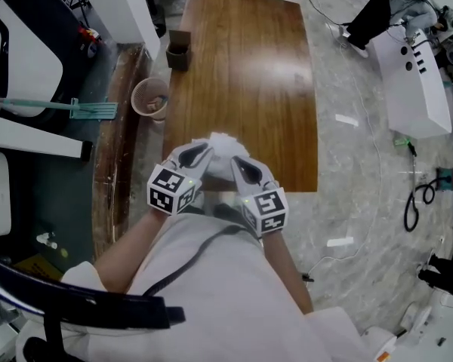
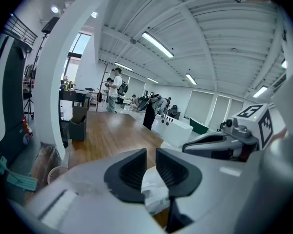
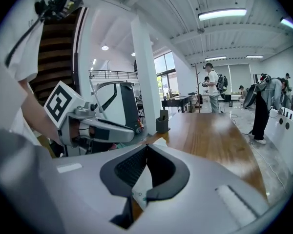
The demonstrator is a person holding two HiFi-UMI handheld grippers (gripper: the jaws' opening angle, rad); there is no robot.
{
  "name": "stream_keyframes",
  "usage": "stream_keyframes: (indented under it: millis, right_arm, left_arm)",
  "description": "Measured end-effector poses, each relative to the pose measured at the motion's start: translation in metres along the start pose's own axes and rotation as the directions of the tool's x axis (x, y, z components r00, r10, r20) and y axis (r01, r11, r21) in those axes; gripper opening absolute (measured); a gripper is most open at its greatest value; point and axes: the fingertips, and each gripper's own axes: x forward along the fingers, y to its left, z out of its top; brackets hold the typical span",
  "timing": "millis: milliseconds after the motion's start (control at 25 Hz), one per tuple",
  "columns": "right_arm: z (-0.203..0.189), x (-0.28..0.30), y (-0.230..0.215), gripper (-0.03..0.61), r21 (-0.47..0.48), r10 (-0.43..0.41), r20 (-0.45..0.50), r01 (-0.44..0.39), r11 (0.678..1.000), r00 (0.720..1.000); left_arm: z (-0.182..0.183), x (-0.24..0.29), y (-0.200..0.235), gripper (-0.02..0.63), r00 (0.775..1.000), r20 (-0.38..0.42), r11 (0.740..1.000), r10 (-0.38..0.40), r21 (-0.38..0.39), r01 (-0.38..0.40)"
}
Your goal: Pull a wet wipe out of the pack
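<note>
Over the near edge of the wooden table (image 1: 245, 74), my two grippers hold a white wet wipe pack (image 1: 220, 154) between them. My left gripper (image 1: 202, 154) comes in from the left. Its jaws stand a narrow gap apart, and the pack (image 2: 154, 195), white with green print, sits low between its pads. My right gripper (image 1: 238, 164) comes in from the right, its fingertips met on a white wipe sheet (image 3: 142, 182) that hangs between the pads. In the left gripper view the right gripper (image 2: 219, 143) shows at the right. In the right gripper view the left gripper (image 3: 103, 130) shows at the left.
A dark brown box (image 1: 179, 54) stands at the table's far left corner. Beside the table on the left are a round waste basket (image 1: 149, 98) and a teal mop (image 1: 81, 110). A white cabinet (image 1: 411, 81) and cables (image 1: 417, 202) lie on the floor at right. People stand far off.
</note>
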Motion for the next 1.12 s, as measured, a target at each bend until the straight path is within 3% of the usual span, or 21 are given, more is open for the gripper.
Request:
stream_keyframes:
  millis: [720,1120]
  right_arm:
    - [0.081,-0.039,-0.015,0.009,0.003,-0.084,0.226,0.085,0.996,0.970]
    - [0.095,-0.037,-0.019,0.009,0.000,-0.095,0.249,0.098,0.995,0.964]
  left_arm:
    - [0.067,-0.005,-0.002,0.049,0.989,0.146,1.000,-0.019,0.019,0.017]
    - [0.078,-0.013,0.008,0.012,0.983,0.183,1.000,-0.003,0.013,0.000]
